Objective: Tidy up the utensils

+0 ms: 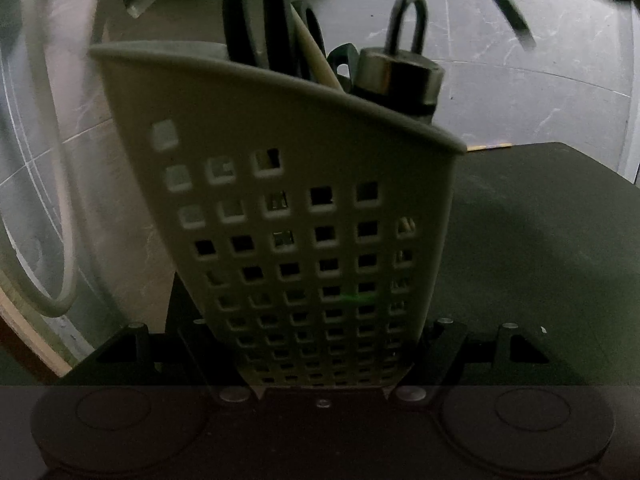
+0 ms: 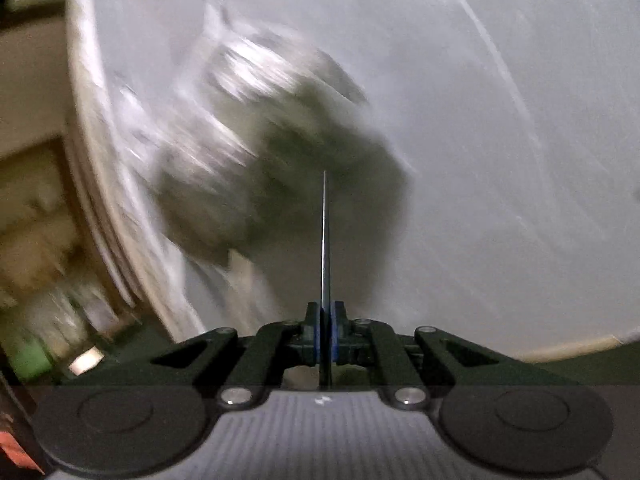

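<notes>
A grey perforated utensil basket (image 1: 304,208) fills the left wrist view and leans to the left. My left gripper (image 1: 320,328) is shut on its lower part, one finger on each side. Standing in it are black scissors (image 1: 256,20), a pale wooden stick (image 1: 316,56) and a tool with a metal cap and a loop (image 1: 400,68). In the right wrist view my right gripper (image 2: 327,320) is shut on a thin metal blade (image 2: 325,240). The blade is seen edge-on and points straight ahead. That view is heavily blurred.
A black tabletop (image 1: 540,220) lies behind and to the right of the basket. A white cable (image 1: 44,120) loops down at the left. A blurred dark rod (image 1: 504,4) crosses the upper right. A crumpled shiny bundle (image 2: 260,140) sits ahead of the blade on grey floor.
</notes>
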A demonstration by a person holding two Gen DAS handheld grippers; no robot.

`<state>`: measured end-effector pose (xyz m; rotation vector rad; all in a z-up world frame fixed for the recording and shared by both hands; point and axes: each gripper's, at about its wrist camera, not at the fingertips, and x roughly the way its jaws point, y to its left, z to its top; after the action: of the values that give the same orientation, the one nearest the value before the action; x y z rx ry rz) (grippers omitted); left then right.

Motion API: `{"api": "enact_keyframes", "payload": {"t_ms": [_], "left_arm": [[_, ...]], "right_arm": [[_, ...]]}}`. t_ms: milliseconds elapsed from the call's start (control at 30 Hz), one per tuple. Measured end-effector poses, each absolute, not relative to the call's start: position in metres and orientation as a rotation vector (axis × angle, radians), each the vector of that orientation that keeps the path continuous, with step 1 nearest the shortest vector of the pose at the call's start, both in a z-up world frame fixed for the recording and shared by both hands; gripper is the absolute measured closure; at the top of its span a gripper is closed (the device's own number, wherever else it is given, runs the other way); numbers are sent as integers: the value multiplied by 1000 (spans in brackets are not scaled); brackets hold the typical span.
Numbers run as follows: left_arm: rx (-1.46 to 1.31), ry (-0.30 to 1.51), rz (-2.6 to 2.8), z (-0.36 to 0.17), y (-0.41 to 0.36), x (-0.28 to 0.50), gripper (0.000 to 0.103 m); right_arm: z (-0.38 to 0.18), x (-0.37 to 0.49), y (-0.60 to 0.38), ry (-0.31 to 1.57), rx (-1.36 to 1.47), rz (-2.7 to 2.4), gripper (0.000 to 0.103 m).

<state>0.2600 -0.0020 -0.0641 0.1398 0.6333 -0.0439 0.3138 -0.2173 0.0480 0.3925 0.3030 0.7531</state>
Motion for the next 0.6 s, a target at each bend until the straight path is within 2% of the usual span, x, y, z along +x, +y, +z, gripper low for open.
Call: {"api": "enact_keyframes", "payload": {"t_ms": [200,600], "left_arm": [[141,627,-50,-65,4,259,26],[143,618,-49,-67,5,254,26]], "right_arm": [[65,306,-161,183,425,904,97],[23,294,-116,279,275,964,97]]}}
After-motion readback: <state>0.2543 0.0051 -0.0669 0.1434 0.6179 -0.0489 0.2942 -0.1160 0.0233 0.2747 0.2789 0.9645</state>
